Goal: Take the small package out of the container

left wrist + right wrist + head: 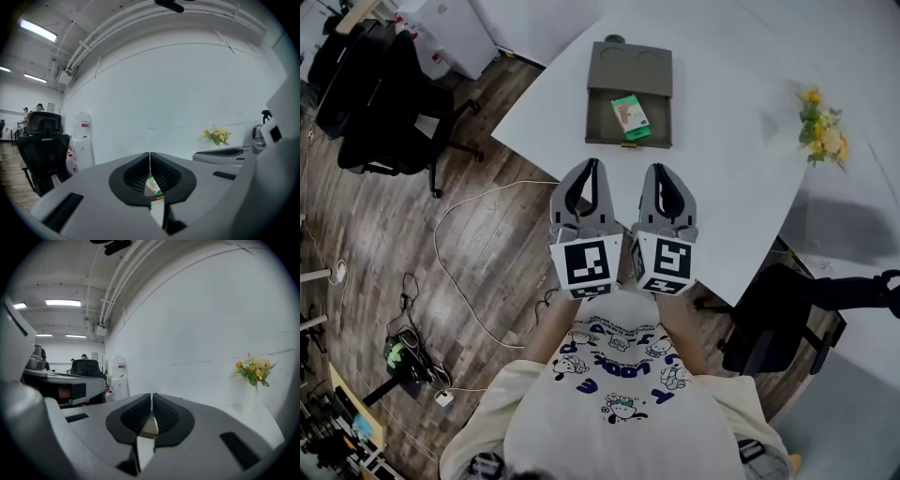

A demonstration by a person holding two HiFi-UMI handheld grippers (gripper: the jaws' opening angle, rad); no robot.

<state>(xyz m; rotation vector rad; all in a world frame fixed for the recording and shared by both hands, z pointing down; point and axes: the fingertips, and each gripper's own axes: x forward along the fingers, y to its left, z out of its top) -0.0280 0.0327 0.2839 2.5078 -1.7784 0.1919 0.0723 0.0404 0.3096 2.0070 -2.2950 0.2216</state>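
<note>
Both hand-held grippers sit side by side just past the near edge of the table, held low in front of the person's patterned shirt (614, 375). The left gripper (594, 162) has its jaws pressed together with nothing between them, and the right gripper (657, 168) is clenched empty in the same way; its own view shows the dark ribbed pads meeting in a thin line. Ahead of both tips, with a strip of bare white table (722, 202) between, lies the container (628, 58), an olive-grey flat box. Its far half carries two round recesses, and its near half is a shallow open compartment. The small package (630, 118), green with a pale picture on its face, lies flat and slightly askew in that near compartment, toward the right wall. In the left gripper view it shows through the gap below the closed tips, well apart from them. A bunch of yellow flowers (821, 129) stands off to the right on the table, well clear of the container. A black office chair (380, 103) stands on the wooden floor (384, 234) to the left, a white cable (455, 272) loops over the boards, and another dark chair (787, 314) sits at the table's right edge.
</note>
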